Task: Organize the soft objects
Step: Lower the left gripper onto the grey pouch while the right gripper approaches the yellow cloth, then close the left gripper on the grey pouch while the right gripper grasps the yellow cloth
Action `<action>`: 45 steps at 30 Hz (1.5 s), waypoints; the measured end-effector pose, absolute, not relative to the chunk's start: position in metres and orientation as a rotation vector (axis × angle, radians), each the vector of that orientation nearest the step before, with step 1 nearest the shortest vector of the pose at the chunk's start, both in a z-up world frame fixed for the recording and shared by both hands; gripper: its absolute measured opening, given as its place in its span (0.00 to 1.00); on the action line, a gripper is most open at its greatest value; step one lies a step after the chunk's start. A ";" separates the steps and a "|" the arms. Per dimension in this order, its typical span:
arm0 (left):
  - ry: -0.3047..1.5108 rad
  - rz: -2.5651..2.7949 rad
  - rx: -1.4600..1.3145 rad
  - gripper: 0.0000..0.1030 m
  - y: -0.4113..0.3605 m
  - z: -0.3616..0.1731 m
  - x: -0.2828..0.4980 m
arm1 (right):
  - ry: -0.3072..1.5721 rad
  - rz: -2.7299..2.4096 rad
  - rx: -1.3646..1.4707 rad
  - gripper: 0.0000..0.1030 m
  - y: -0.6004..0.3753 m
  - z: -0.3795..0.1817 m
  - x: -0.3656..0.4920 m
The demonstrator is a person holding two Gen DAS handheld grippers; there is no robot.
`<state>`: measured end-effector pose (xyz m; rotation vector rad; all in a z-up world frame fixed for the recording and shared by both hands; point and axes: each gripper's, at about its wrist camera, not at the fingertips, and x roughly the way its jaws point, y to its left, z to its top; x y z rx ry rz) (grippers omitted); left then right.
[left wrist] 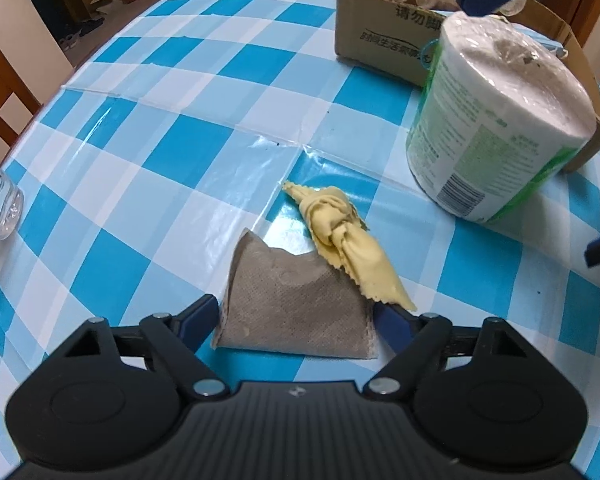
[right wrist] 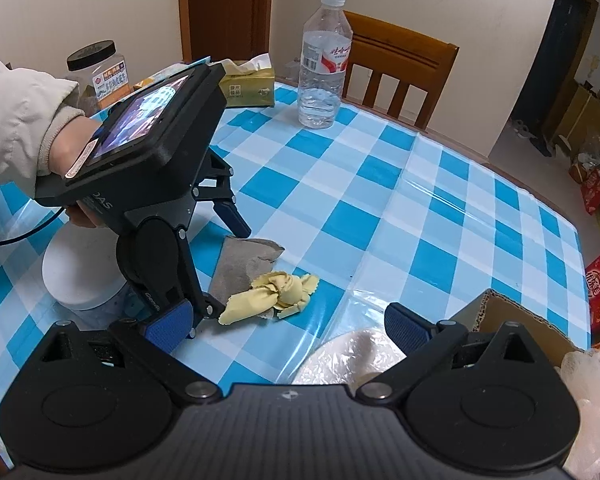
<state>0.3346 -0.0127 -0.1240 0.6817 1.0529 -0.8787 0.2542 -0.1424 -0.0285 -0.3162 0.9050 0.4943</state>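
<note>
Napkin (left wrist: pixel 292 312), grey and folded, flat on the checked tablecloth (left wrist: pixel 172 148), square between the left gripper's (left wrist: pixel 296 316) blue fingers. Jaws wide, straddling both side edges, pads (left wrist: pixel 198 314) apparently not yet pressing. Knotted yellow cloth (left wrist: pixel 340 236) draped over the napkin's far corner, touching it. Wrapped paper roll (left wrist: pixel 496 120) upright just beyond, against the cardboard box (left wrist: pixel 380 36) with white mesh stuff inside. Right gripper (right wrist: pixel 288 330) hovering spread and empty, over the roll's top by the box. Water bottle (right wrist: pixel 325 60) well away at the table's edge. Step in hand, by the look of it: picking up the napkin. Next up: squeezing shut on the napkin alone, lifting without dragging the yellow cloth, then carrying toward the box.
</note>
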 end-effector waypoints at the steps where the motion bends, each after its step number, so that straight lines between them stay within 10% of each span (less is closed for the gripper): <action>1: 1.052 -0.881 0.678 0.82 -0.012 -0.124 0.335 | 0.906 0.496 -0.318 1.00 -0.141 -0.029 0.255; 11: 1.043 -0.886 0.603 0.52 -0.004 -0.119 0.338 | 0.922 0.507 -0.333 1.00 -0.131 -0.033 0.265; 45: 1.079 -0.631 0.535 0.51 0.067 -0.107 0.341 | 1.192 0.335 -0.168 0.78 -0.066 -0.100 0.338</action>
